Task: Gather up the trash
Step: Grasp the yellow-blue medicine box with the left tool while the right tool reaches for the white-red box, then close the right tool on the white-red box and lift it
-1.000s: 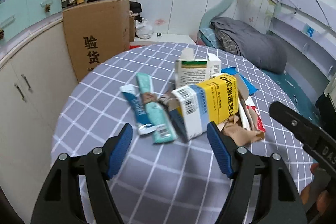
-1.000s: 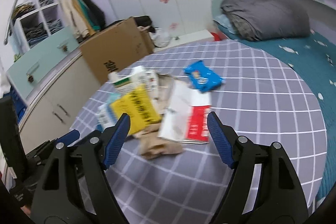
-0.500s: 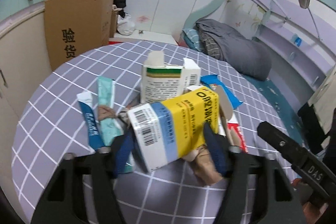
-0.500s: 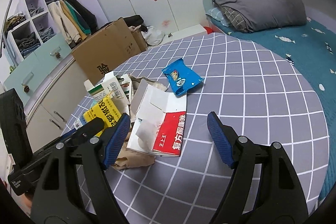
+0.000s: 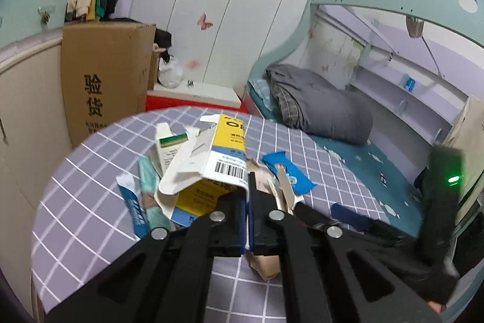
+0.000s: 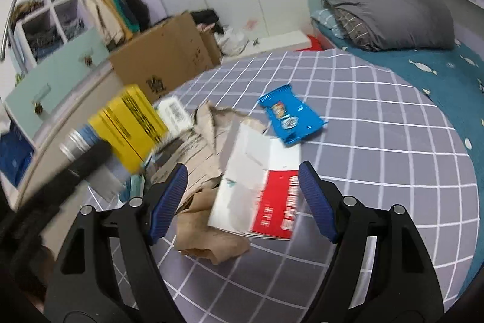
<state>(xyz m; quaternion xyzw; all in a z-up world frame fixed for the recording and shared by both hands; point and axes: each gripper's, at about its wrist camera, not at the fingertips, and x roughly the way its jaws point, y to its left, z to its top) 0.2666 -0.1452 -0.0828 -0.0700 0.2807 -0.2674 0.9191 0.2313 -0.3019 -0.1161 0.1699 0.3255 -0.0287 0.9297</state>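
My left gripper (image 5: 248, 202) is shut on a thin wall of the opened yellow and white carton (image 5: 227, 141), which hangs tilted above the pile with its flap loose. The right wrist view shows the same yellow carton (image 6: 130, 123) lifted at the left. My right gripper (image 6: 242, 180) stands open just above a flattened red and white carton (image 6: 266, 196) and crumpled brown paper (image 6: 208, 241), touching neither. A blue snack packet (image 6: 287, 117) lies behind them. A green and white box (image 5: 169, 147) and two sachets (image 5: 133, 205) lie left of the pile.
The trash sits on a round table with a grey checked cloth (image 6: 378, 141). A big cardboard box (image 5: 103, 80) and cupboards stand beyond its left edge. A bed with a grey quilt (image 5: 317, 105) runs along the right.
The left jaws went from wide open around the yellow carton to shut on its wall and lifted it. The right gripper slid closer over the red and white carton, still open.
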